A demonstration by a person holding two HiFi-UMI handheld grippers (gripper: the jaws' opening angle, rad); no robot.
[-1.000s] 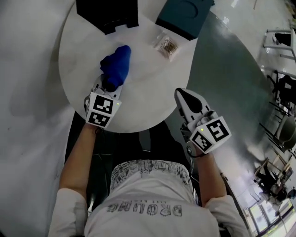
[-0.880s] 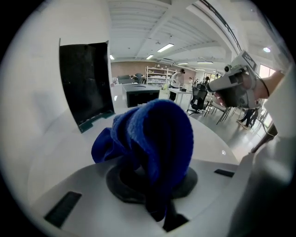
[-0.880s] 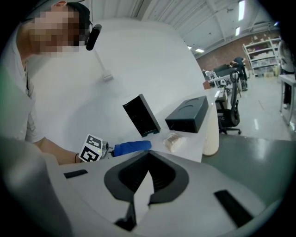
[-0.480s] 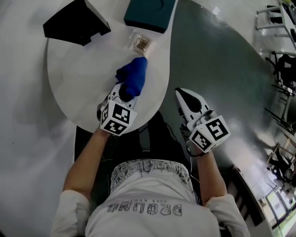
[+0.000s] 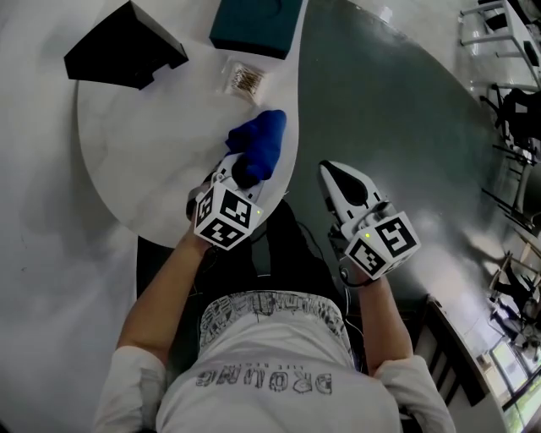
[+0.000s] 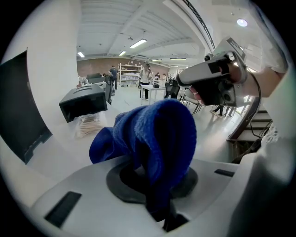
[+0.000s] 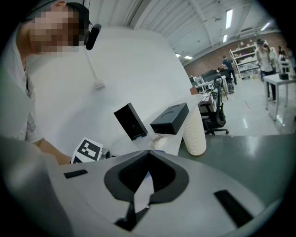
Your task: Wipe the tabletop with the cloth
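Note:
A crumpled blue cloth [image 5: 262, 144] lies on the round white tabletop [image 5: 144, 144], close to its right edge. My left gripper [image 5: 241, 169] is shut on the near end of the cloth. In the left gripper view the cloth [image 6: 157, 134] bulges up over the jaws and hides the fingertips. My right gripper [image 5: 334, 172] hangs off the table to the right, over the grey floor, shut with nothing in it. In the right gripper view its jaws [image 7: 149, 155] meet at the tips, and the table stands ahead and to the left.
At the table's far side stand a black box [image 5: 122, 55] and a teal box [image 5: 254, 25], with a clear packet of small sticks [image 5: 243, 80] in front of them. The white table pedestal [image 7: 196, 129] rises from the grey floor. Chairs stand at the far right [image 5: 507, 110].
My left gripper has dragged the blue cloth from the middle of the tabletop rightward to its right edge. The right gripper has stayed where it was.

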